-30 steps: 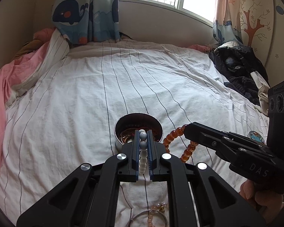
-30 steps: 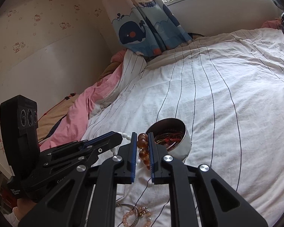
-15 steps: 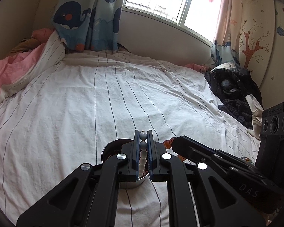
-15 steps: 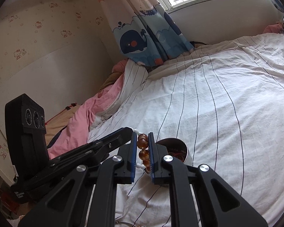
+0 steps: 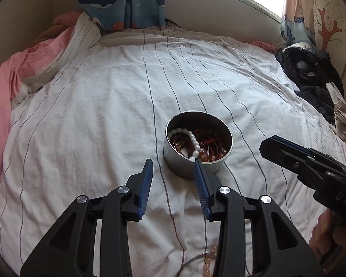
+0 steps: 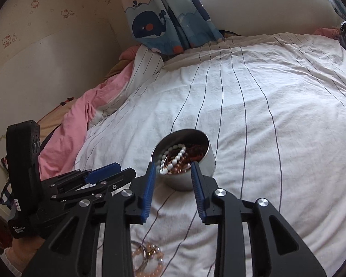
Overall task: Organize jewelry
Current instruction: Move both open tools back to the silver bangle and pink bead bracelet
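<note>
1. Your left gripper (image 5: 173,162) is opening, its blue pads spread with only sheet between them. The last bead of the white bead string (image 5: 193,141) lies right at the tip of its right-hand finger; whether it touches, you cannot tell.
2. Your right gripper (image 6: 172,165) is opening too, nothing pinched; the near edge of the tin (image 6: 208,157) shows in the gap.
3. The white bead string curls inside the round metal tin, on top of amber beads (image 6: 176,166) and a tangle of reddish jewelry (image 5: 207,140).
4. The tin stands upright on the white striped bed sheet (image 5: 103,115), just ahead of both grippers.
5. More jewelry lies on the sheet under your grippers: a pink bead bracelet (image 6: 153,257) with a metal ring.
6. Farther out are a pink blanket (image 5: 2,92), whale curtains (image 6: 163,23) and dark clothes (image 5: 311,73).
</note>
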A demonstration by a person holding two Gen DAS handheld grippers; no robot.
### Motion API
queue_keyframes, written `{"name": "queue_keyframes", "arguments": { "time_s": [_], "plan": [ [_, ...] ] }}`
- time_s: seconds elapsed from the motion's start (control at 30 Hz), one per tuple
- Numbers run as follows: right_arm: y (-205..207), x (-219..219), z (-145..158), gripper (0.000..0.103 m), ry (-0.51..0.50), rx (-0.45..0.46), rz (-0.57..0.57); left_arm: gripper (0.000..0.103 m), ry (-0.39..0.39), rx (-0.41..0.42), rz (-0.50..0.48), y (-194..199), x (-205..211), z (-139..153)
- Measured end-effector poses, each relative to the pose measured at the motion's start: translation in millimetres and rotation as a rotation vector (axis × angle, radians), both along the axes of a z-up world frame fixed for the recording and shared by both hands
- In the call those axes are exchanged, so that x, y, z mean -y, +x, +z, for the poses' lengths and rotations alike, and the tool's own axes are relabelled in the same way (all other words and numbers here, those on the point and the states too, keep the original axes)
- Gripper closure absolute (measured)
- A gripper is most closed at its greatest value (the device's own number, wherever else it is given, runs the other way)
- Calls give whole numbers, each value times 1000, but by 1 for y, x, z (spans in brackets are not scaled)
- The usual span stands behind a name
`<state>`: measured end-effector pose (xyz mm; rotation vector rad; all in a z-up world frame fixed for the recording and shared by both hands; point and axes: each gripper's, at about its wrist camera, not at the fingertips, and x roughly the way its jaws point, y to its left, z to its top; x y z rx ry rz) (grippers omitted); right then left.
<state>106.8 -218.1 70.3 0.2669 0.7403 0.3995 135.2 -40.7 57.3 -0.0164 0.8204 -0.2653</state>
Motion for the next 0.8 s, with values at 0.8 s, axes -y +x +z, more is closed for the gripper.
{"name": "queue_keyframes", "arguments": {
  "time_s": [0.8],
  "plan": [
    [-84, 8, -49, 58, -30, -133, -11, 64, 189, -59, -124, -124, 17, -32]
  ]
}}
